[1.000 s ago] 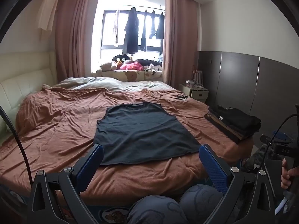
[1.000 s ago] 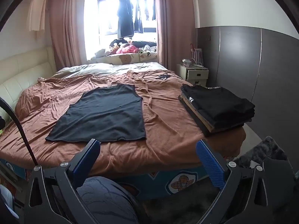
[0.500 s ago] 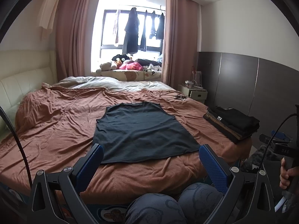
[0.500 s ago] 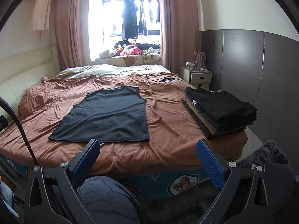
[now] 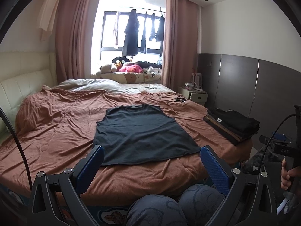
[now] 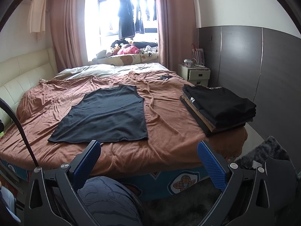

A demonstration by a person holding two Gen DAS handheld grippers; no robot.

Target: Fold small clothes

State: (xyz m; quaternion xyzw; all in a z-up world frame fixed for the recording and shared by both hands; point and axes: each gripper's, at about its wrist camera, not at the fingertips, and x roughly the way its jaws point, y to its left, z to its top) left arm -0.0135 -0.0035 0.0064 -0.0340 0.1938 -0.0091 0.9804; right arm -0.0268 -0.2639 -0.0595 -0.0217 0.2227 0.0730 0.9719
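A dark sleeveless top (image 5: pixel 141 133) lies flat on the brown bedspread (image 5: pixel 56 128), hem toward me, neck toward the window. It also shows in the right wrist view (image 6: pixel 107 114), left of centre. My left gripper (image 5: pixel 152 162) is open and empty, held just short of the hem above the bed's near edge. My right gripper (image 6: pixel 148 156) is open and empty, over the near edge of the bed, right of the top's hem. A stack of folded dark clothes (image 6: pixel 218 107) sits at the bed's right edge; it also shows in the left wrist view (image 5: pixel 233 126).
The person's knees (image 5: pixel 175 207) are below the grippers. A bedside cabinet (image 6: pixel 197 73) stands at the far right by the grey wall panels. Cables (image 6: pixel 161 77) lie on the far bedspread. Plush toys (image 5: pixel 124 67) line the window sill. A cream headboard (image 5: pixel 18 86) is left.
Both grippers have risen and tilted slightly, so the bed sits lower in the views. The top and the stack have not moved. Jaws stay open.
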